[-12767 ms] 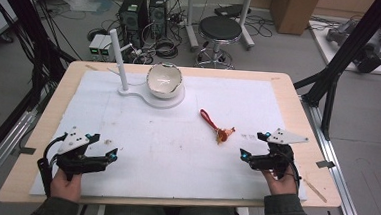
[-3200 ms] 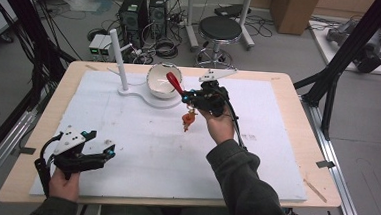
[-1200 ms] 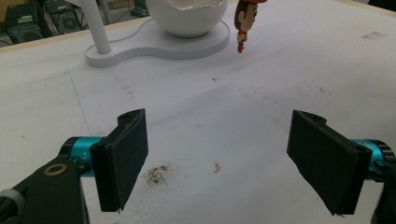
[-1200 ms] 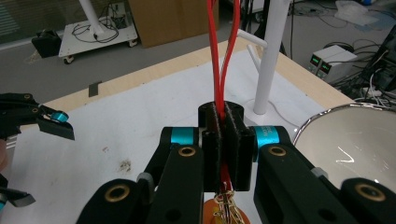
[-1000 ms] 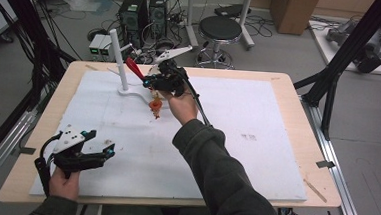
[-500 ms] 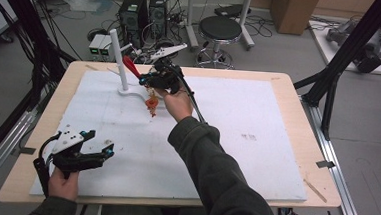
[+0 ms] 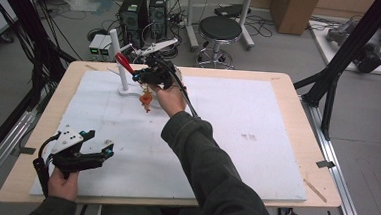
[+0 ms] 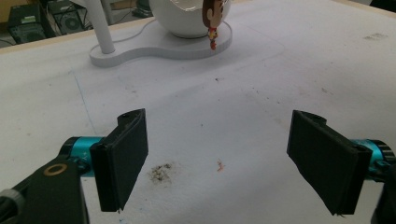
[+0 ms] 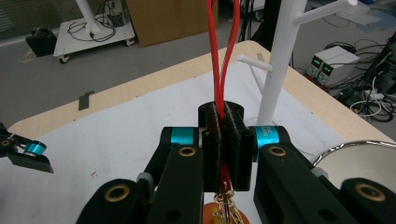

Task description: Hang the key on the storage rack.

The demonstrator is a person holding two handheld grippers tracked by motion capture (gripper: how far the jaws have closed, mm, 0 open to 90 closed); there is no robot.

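The red cord (image 9: 219,56) of a keychain is pinched between the right gripper's (image 7: 153,75) jaws, which stand shut tight on it. In the right gripper view the cord's two strands run straight up from the pads toward 12 o'clock, so its long axis follows the jaws. In the high view the red loop end (image 7: 122,62) sticks out toward 10 o'clock from the gripper, close by the white stand (image 7: 117,58), while the small orange charm (image 7: 146,99) dangles below the gripper at 6 o'clock, just over the white mat (image 7: 258,116). All this sits at the far left part of the tabletop (image 7: 299,101), around 11 o'clock from the person. The stand's pegs (image 9: 254,63) reach out just beside the cord. A round mirror (image 9: 359,161) shows at 4 o'clock in the right gripper view.

The left gripper (image 7: 83,156) rests at the near left corner, about 7 o'clock, its jaws spread wide with nothing between them, well apart from the keychain.
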